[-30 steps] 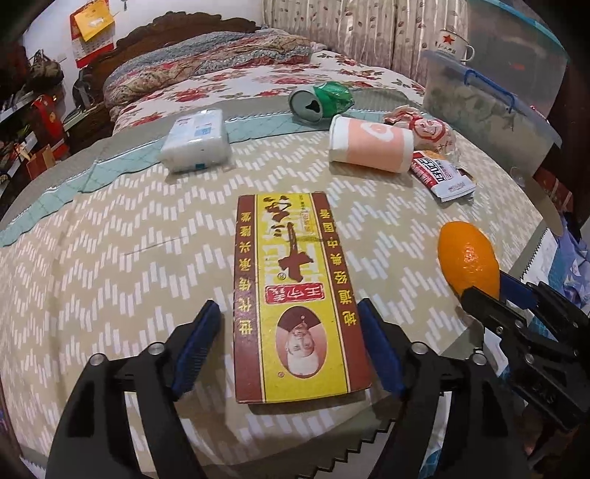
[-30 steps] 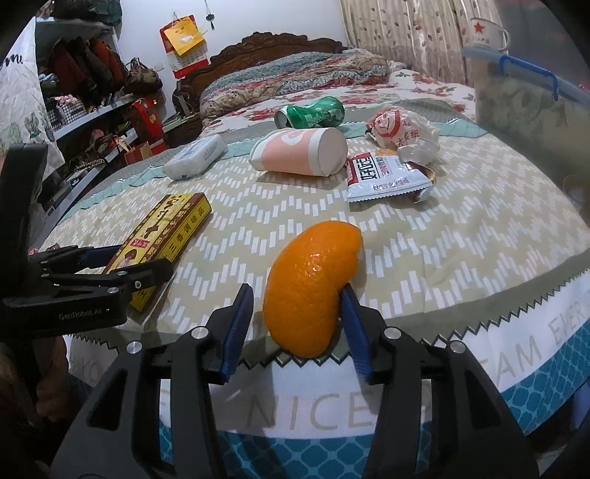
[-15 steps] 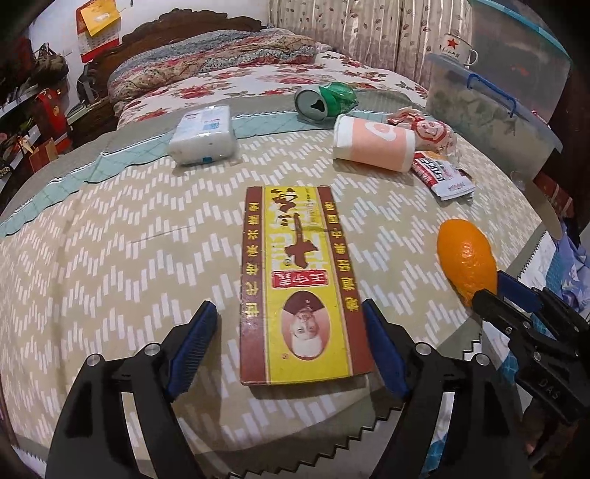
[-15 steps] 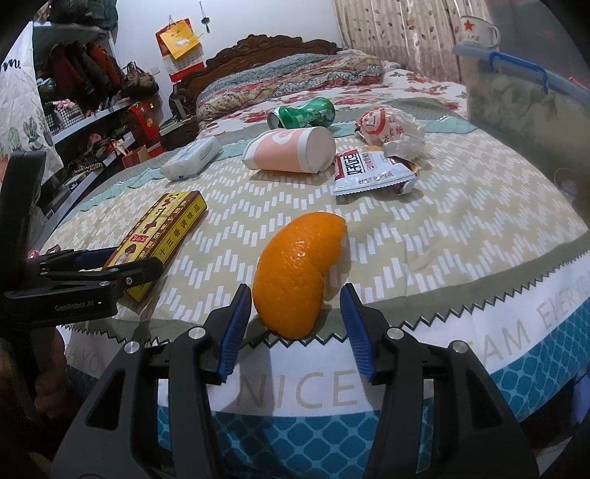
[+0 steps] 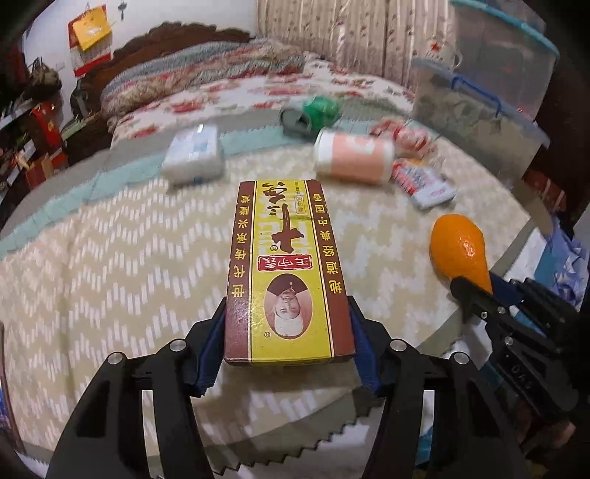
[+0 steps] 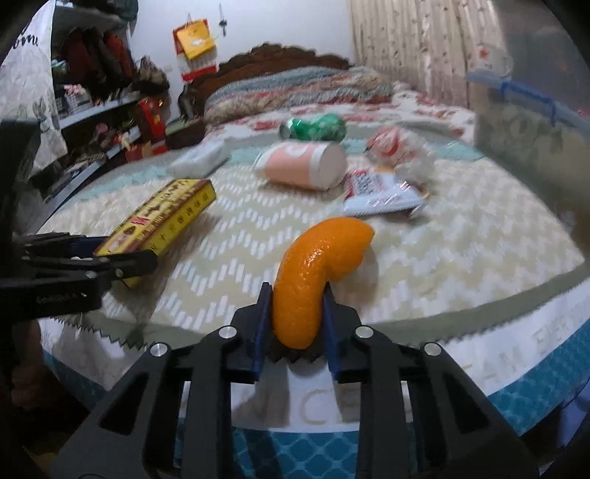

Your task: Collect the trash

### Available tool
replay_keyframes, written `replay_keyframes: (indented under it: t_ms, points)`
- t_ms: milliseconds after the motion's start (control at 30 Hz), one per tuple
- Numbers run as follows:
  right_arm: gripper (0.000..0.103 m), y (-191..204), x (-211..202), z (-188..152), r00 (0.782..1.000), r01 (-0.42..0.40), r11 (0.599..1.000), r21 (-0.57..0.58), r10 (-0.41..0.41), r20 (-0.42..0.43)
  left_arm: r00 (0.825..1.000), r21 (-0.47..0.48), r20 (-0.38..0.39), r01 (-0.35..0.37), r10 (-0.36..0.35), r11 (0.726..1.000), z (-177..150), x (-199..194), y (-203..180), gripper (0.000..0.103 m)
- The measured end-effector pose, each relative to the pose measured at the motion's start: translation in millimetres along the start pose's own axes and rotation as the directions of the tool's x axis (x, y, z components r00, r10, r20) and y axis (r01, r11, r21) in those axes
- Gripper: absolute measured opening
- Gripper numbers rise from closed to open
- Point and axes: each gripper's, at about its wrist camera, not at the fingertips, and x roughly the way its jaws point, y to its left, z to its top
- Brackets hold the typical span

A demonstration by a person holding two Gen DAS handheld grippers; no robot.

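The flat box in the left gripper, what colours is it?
Yellow with dark red-brown borders; the box shows best in the left wrist view.

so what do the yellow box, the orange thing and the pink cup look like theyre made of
Yellow box: printed cardboard, slightly glossy, with sharp folded edges and scuffed corners. Orange thing: looks like citrus peel, with shiny dimpled skin, bent where it is pinched; possibly plastic. Pink cup: probably matte paper, though blur leaves it open.

Bed point(image 6: 332, 92) w/ carved wood headboard point(image 6: 280, 59), floral curtains point(image 6: 413, 44), cluttered shelves point(image 6: 99, 110) on left, white wall point(image 6: 258, 25).
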Motion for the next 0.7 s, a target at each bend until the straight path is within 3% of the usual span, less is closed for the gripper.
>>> replay_keyframes:
  t_ms: [200,333,433,700]
  points:
    - [0.027,-35.4,-11.6,2.4,0.996,0.06,0.995,0.074,-0.065,0.06,0.989,0.078,0.011,0.143,-0.145,0.987,33.7,-1.5,-41.4,0.056]
    - [0.027,-78.5,-20.8,3.1,0.987,0.126,0.98,0.153,-0.14,0.084,0.967,0.161,-0.026,0.254,-0.253,0.954,60.7,13.4,-92.3,0.056]
    - [0.027,-128.2,-36.1,3.3,0.967,0.198,0.951,0.236,-0.229,0.112,0.949,0.226,-0.058,0.316,-0.311,0.921,81.6,29.9,-138.4,0.056]
    - [0.027,-253.8,-67.3,-0.5,0.898,0.356,0.845,0.398,-0.427,0.103,0.878,0.371,-0.182,0.479,-0.443,0.796,133.3,79.5,-287.3,0.056]
